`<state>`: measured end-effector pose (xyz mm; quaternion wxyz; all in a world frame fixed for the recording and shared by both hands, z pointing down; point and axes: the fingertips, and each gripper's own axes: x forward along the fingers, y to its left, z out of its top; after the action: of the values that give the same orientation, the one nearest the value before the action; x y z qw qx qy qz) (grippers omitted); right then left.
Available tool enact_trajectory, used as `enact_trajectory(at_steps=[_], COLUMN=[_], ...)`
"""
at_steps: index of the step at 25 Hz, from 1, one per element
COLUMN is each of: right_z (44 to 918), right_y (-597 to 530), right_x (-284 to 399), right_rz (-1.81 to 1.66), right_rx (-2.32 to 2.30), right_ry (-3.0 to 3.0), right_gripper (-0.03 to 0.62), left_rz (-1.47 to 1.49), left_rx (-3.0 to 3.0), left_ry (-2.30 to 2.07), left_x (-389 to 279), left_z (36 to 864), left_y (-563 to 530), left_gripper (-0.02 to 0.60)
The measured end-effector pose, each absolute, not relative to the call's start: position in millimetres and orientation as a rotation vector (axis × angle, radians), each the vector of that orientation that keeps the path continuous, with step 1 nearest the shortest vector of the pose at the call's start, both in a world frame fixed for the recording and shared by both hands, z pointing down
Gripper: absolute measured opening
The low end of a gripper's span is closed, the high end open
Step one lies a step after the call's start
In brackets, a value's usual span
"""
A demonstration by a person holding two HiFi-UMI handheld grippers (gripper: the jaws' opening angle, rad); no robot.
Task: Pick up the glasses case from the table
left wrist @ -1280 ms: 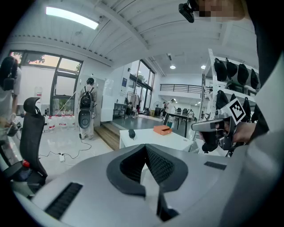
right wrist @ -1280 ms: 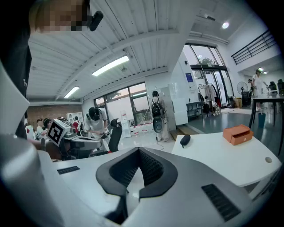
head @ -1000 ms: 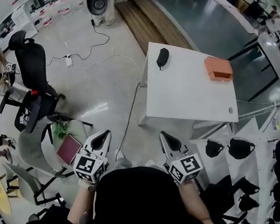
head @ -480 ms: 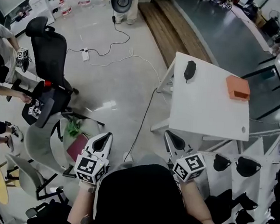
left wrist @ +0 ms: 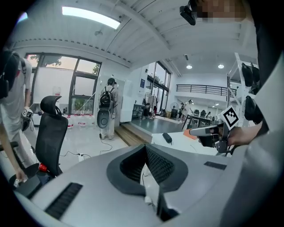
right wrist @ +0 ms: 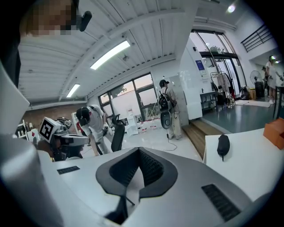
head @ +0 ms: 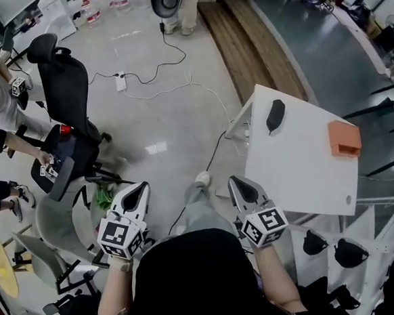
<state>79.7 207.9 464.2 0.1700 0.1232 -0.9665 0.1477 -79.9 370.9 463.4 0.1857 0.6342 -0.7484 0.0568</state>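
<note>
I see the white table ahead on my right. My left gripper and right gripper hang short of it, jaws pressed together, empty. The black glasses case lies near the table's far-left corner, untouched.

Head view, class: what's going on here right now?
A person holds tongs in each hand, the left tongs and the right tongs, both shut and empty. Ahead stands a white table with a black glasses case near its far left corner and an orange box at its right side. Neither pair touches the case, so the pick-up has not begun.
</note>
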Motion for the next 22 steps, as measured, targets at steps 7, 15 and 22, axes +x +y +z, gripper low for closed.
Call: enact_trajectory(at_steps=[7,15,22], right_z=[466,485,503], right_y=[84,-41,-95], right_x=[34,33,43], right_rz=[0.462,0.562,0.626], right_rx=[0.429,0.592,0.731], right_ry=[-2.738,-2.706,-2.65], right_gripper=[0.026,0.027,0.028], left_rz=[0.24,0.326,0.386], left_rx=[1.835,1.927,2.0], left_ry=[-2.061,-1.956,-1.847], left_x=[-136,-157,-160], left_z=[460,461,470], left_y=[245,97,20], left_gripper=[0.018,0.018,0.018])
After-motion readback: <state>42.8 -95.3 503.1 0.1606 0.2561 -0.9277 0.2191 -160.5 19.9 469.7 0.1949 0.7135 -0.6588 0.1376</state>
